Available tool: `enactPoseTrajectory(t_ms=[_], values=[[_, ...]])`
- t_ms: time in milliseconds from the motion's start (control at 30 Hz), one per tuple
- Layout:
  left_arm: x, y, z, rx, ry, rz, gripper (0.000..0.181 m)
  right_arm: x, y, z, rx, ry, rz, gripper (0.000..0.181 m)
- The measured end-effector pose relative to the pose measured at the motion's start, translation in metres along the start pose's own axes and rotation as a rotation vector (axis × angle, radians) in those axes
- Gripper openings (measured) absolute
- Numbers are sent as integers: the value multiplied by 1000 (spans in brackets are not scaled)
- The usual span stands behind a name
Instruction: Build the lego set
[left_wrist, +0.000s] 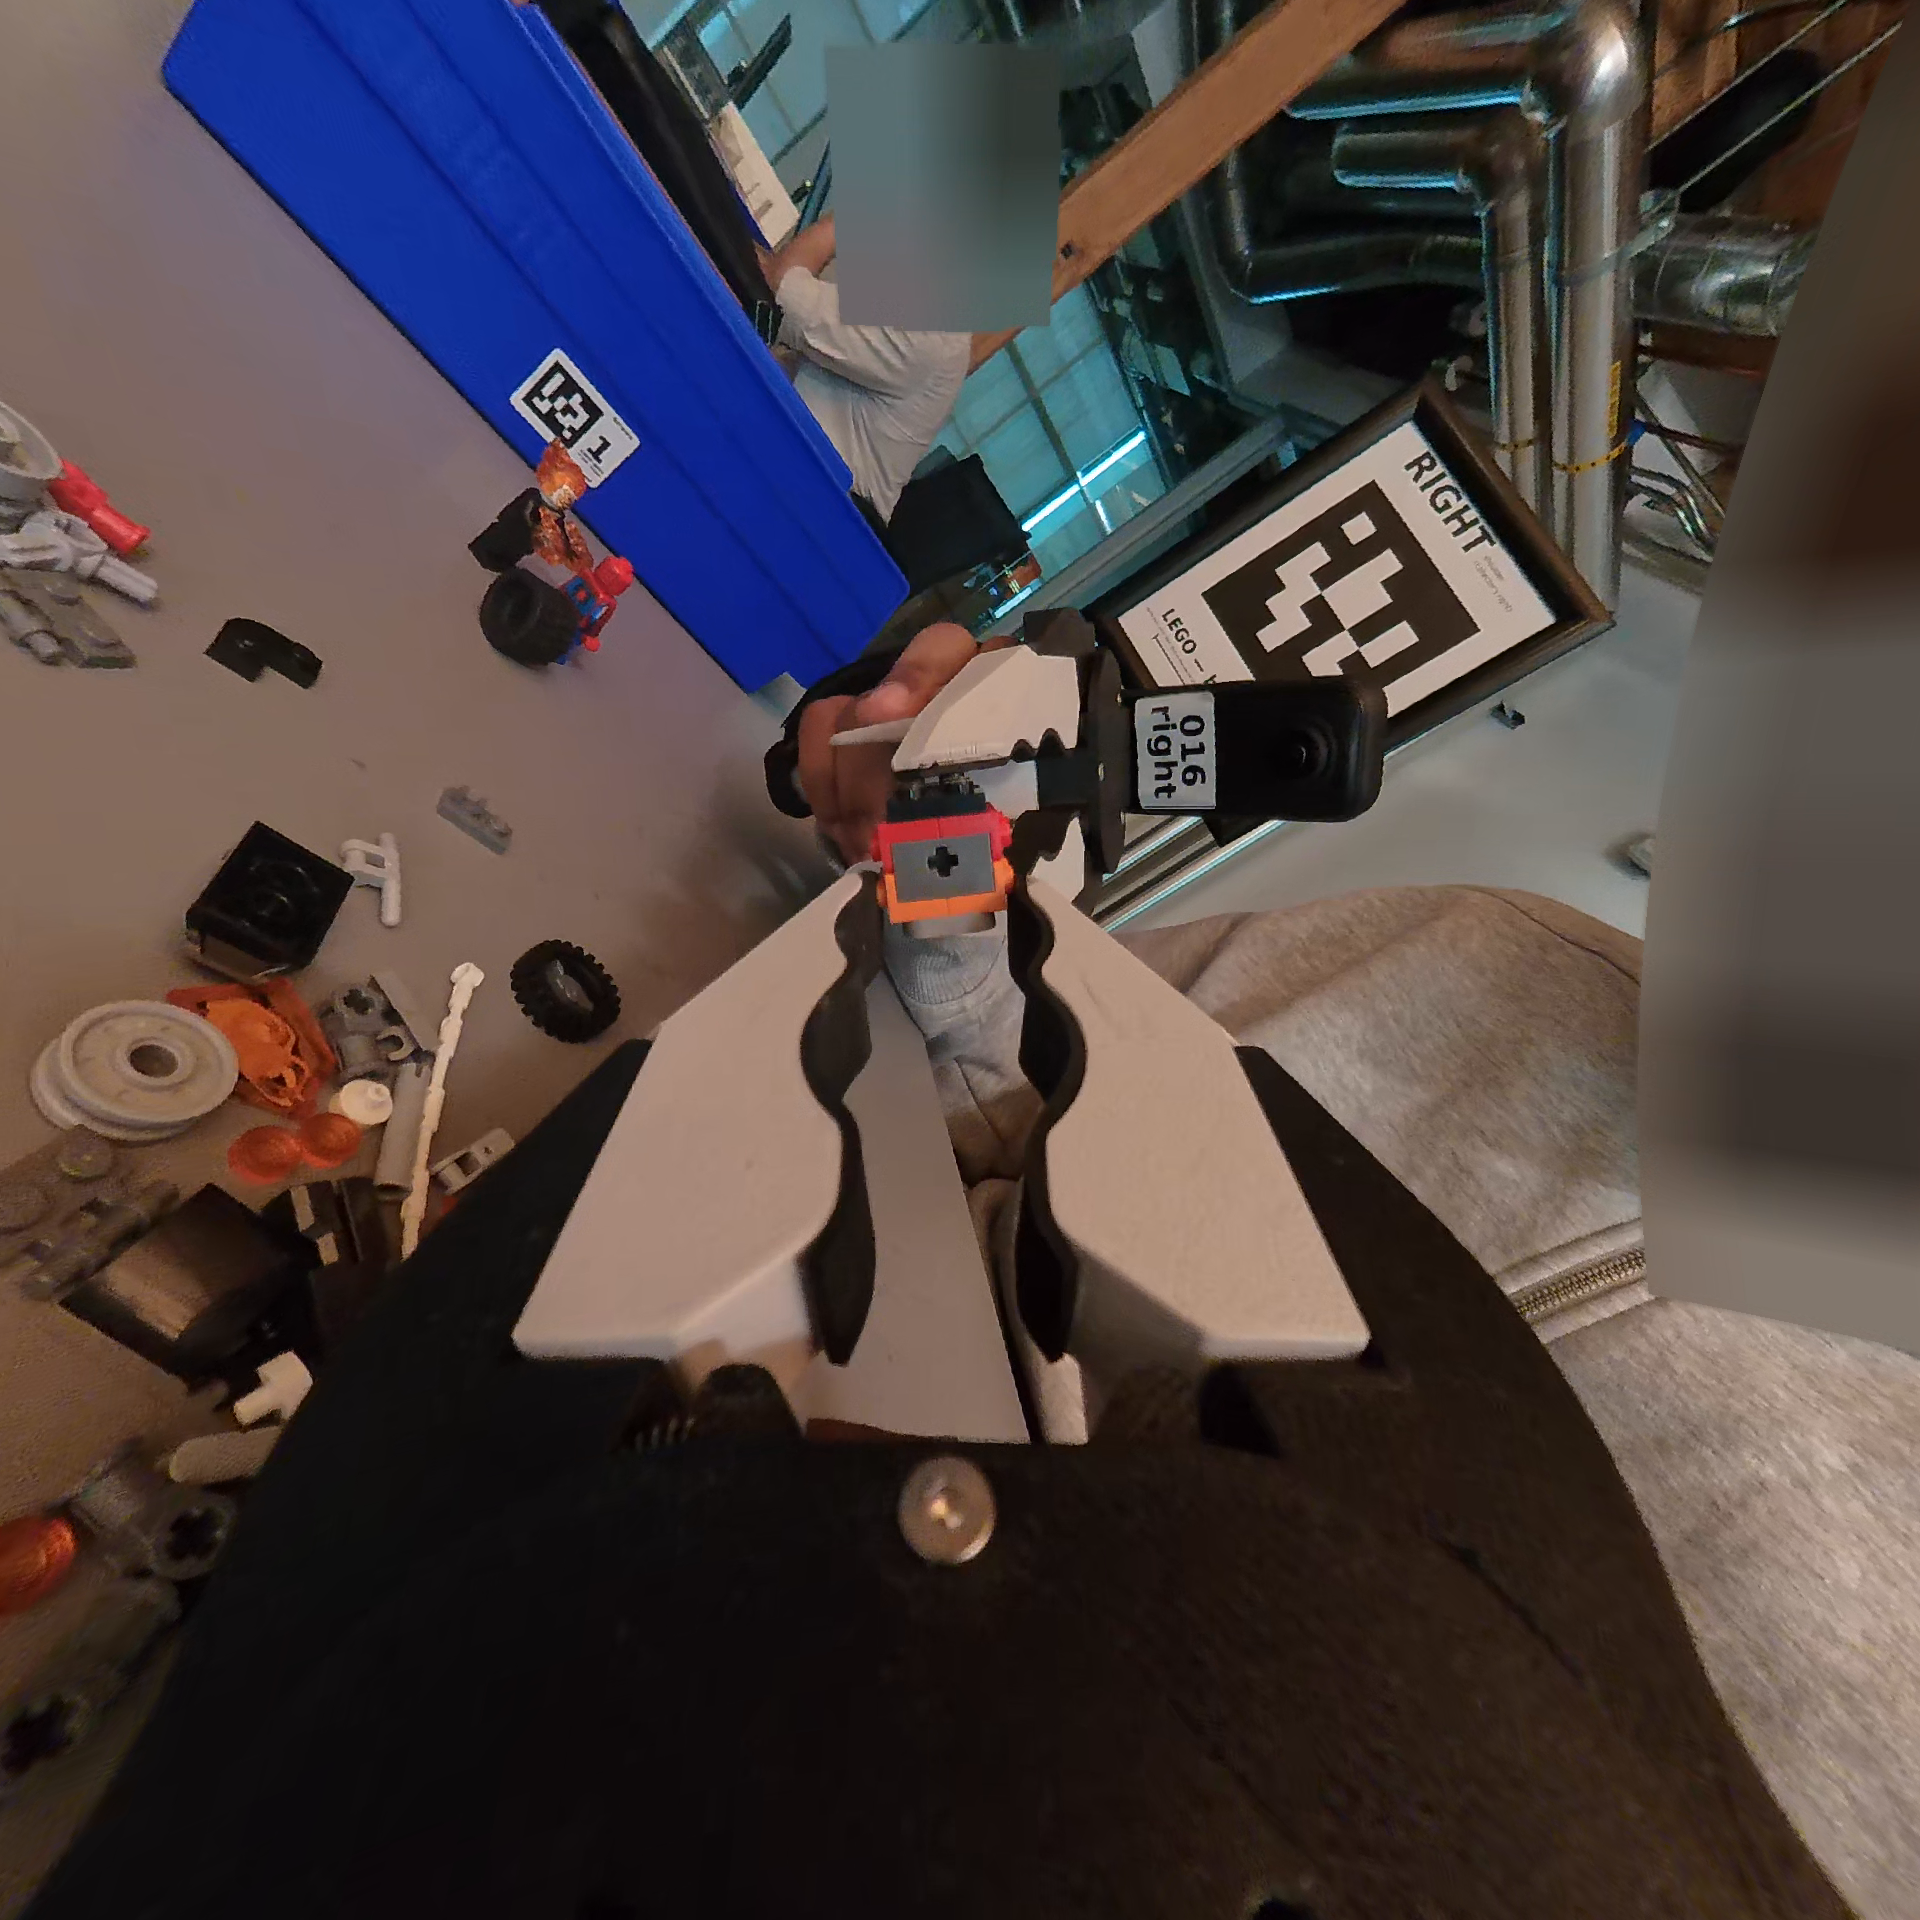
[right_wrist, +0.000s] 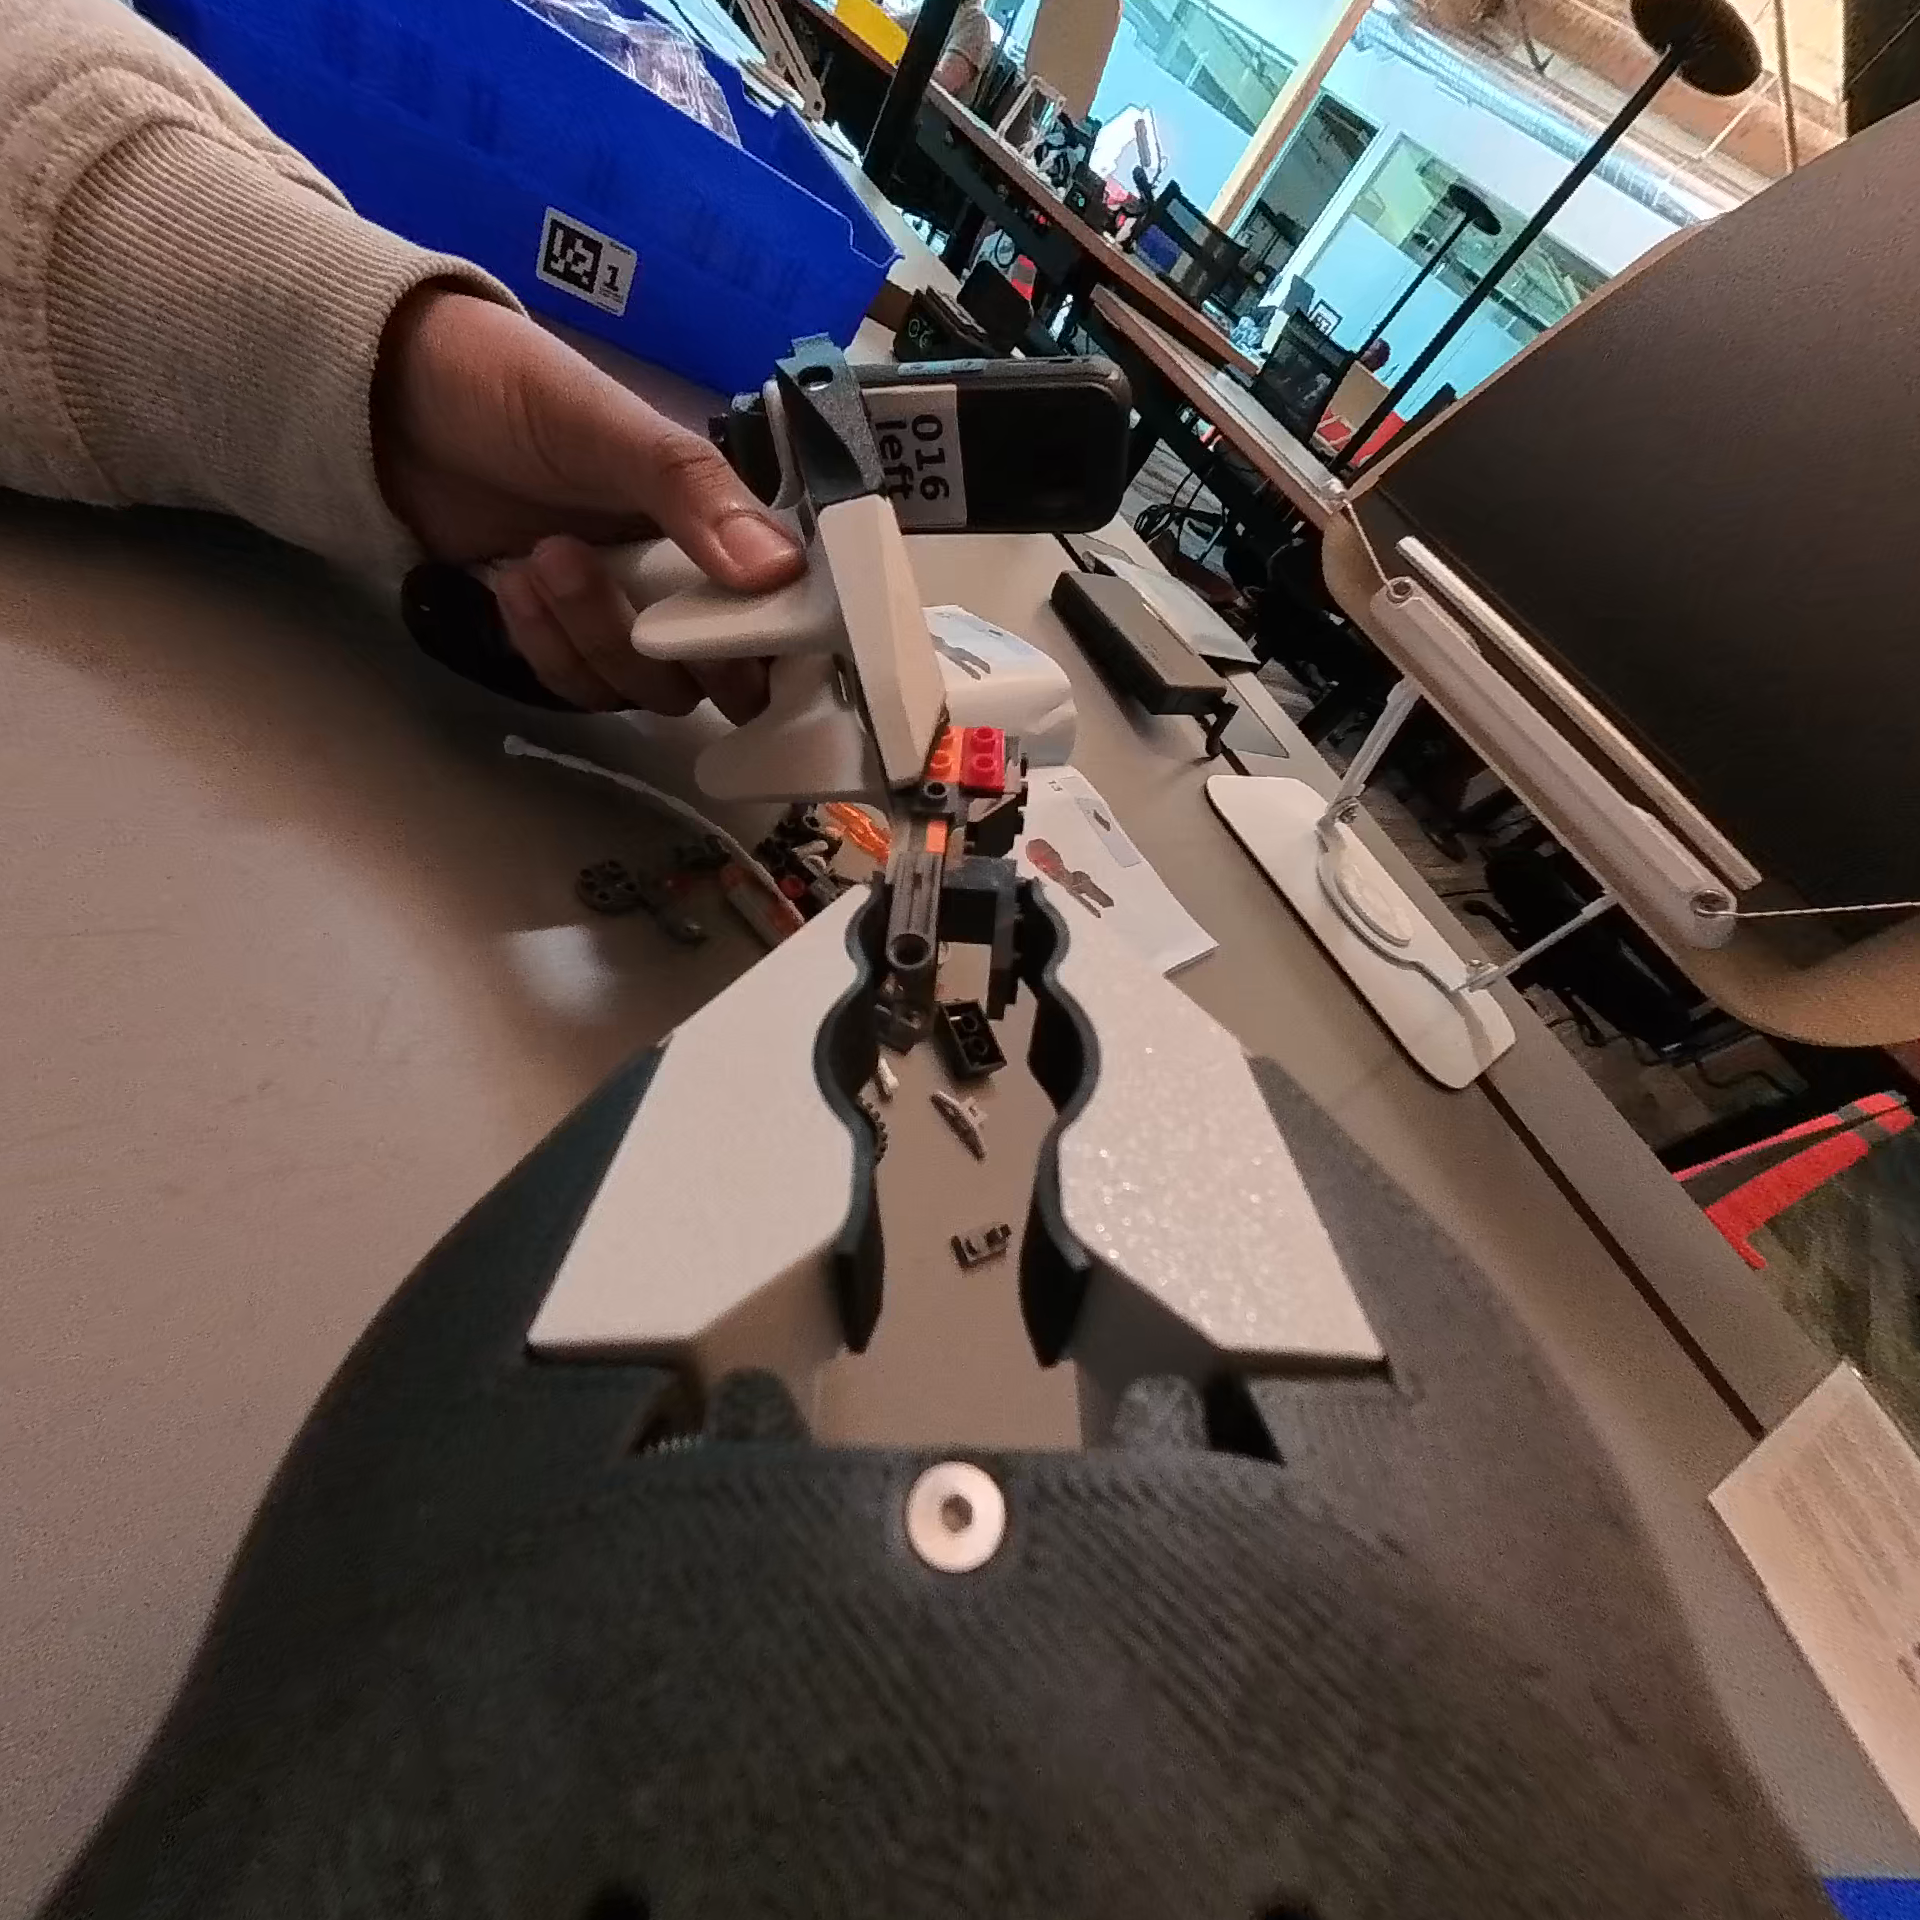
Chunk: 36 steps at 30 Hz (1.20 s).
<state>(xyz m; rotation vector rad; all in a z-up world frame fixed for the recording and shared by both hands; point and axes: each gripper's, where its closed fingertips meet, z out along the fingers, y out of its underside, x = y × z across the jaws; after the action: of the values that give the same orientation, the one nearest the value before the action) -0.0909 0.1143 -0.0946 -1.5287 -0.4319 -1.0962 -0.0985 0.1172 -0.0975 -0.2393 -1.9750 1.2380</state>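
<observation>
In the left wrist view my left gripper (left_wrist: 940, 883) is shut on a small Lego build (left_wrist: 940, 868) of red, orange and grey bricks, held in the air off the table edge. My right gripper (left_wrist: 961, 774) comes in from above and grips the dark part on top of that build. In the right wrist view my right gripper (right_wrist: 951, 914) is shut on the dark end: a grey holed beam (right_wrist: 914, 894) and a black brick (right_wrist: 977, 904). The left gripper (right_wrist: 904, 774) holds the red and orange bricks (right_wrist: 966, 758) just beyond.
Loose parts lie on the table to the left: a black wheel (left_wrist: 566, 990), a grey hub (left_wrist: 135, 1065), orange pieces (left_wrist: 270, 1049), a minifigure (left_wrist: 597, 597). A blue bin (left_wrist: 520, 260) stands behind. Instruction sheets (right_wrist: 1101, 873) and a monitor stand (right_wrist: 1351, 894) lie right.
</observation>
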Motion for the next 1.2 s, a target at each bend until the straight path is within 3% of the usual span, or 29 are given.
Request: enactPoseTrajectory(t_ms=[33,533,633,767,900,1033,1200], values=[[0,0,0,-1,-1,0,21,0,0,0,-1,-2,1,23],[7,-2,-2,-2,46,-10,23,3,-6,-1,64,41,-31,24],[10,-5,-4,9,60,0,32,5,-8,-2,88,32,6,24],[18,-10,-3,24,40,144,59,8,-18,-10,177,-35,153,24],[24,-13,0,27,-55,404,83,10,-26,-18,258,-128,300,24],[28,-14,2,27,-158,630,85,5,-30,-22,299,-238,418,23],[29,-8,6,-7,-191,730,65,-1,-32,-22,306,-308,459,24]])
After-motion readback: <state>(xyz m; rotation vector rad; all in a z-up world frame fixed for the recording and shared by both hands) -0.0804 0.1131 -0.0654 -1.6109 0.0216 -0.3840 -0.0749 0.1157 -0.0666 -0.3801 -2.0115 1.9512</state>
